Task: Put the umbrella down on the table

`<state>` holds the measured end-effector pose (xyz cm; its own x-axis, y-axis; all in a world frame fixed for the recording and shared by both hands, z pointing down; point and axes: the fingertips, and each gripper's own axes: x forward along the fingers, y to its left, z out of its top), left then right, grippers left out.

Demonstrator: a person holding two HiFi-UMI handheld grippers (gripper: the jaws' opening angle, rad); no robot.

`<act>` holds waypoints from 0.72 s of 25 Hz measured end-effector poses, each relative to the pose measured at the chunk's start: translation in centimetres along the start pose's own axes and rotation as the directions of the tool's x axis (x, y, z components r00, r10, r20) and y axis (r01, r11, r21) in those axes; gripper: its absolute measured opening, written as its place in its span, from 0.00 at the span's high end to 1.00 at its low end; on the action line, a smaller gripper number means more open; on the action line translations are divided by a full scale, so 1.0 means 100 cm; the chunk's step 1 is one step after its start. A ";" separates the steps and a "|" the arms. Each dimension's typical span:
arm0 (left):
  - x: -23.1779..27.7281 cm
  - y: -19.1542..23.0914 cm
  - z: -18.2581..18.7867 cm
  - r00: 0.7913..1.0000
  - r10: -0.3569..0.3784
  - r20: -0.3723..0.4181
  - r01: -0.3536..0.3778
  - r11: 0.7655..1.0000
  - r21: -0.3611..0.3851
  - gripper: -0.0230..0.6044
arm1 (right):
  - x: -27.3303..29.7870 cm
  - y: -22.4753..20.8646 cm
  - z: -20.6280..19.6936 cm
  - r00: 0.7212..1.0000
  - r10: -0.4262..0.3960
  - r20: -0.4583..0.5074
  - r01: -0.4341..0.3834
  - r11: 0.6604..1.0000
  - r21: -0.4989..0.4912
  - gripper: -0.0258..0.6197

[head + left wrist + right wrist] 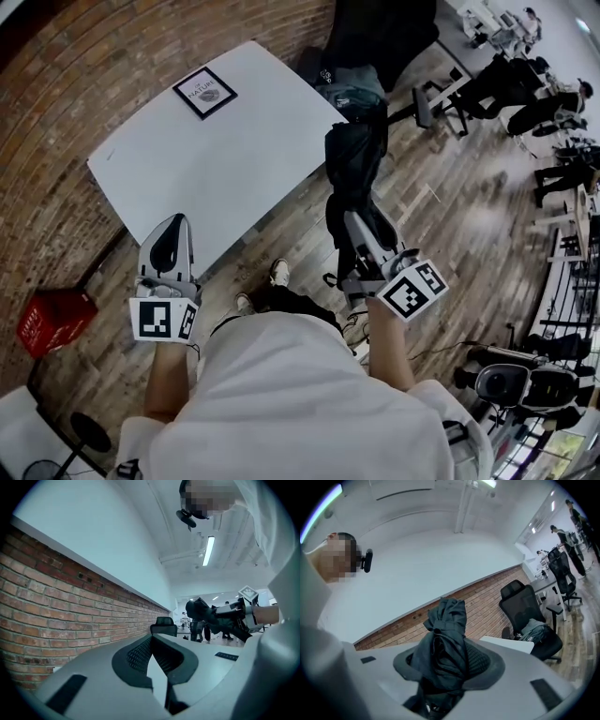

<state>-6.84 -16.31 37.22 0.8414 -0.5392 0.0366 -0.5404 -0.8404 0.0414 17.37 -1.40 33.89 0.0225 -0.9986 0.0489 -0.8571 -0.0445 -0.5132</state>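
Carrying umbrella (352, 155) toward table (234, 159), far left, looks like; right gripper (354, 223) clenched on it, left gripper (175, 225) closed, empty. Next, I'd guess: swing left over table, lower.

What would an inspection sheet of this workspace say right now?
Surface: white table, one card on it.
Job's things: folded black umbrella, held beside the table, not on it.
Clutter: red crate on the floor.
Tools: right tool shut on the umbrella; left tool empty, jaws together.
Cables: nothing seen.
Surroundings: brick wall, wood floor, office chair, people at desks.
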 end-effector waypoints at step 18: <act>0.035 -0.005 0.013 0.992 0.128 0.004 -0.128 0.990 0.051 0.93 | 0.069 -0.051 0.015 0.991 0.102 -0.084 -0.107 0.993 -0.050 0.66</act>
<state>-3.58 -17.82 36.00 0.7652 -0.6427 0.0379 -0.6426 -0.7660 -0.0148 22.62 -8.12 35.58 -0.1085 -0.9918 0.0675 -0.8792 0.0641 -0.4720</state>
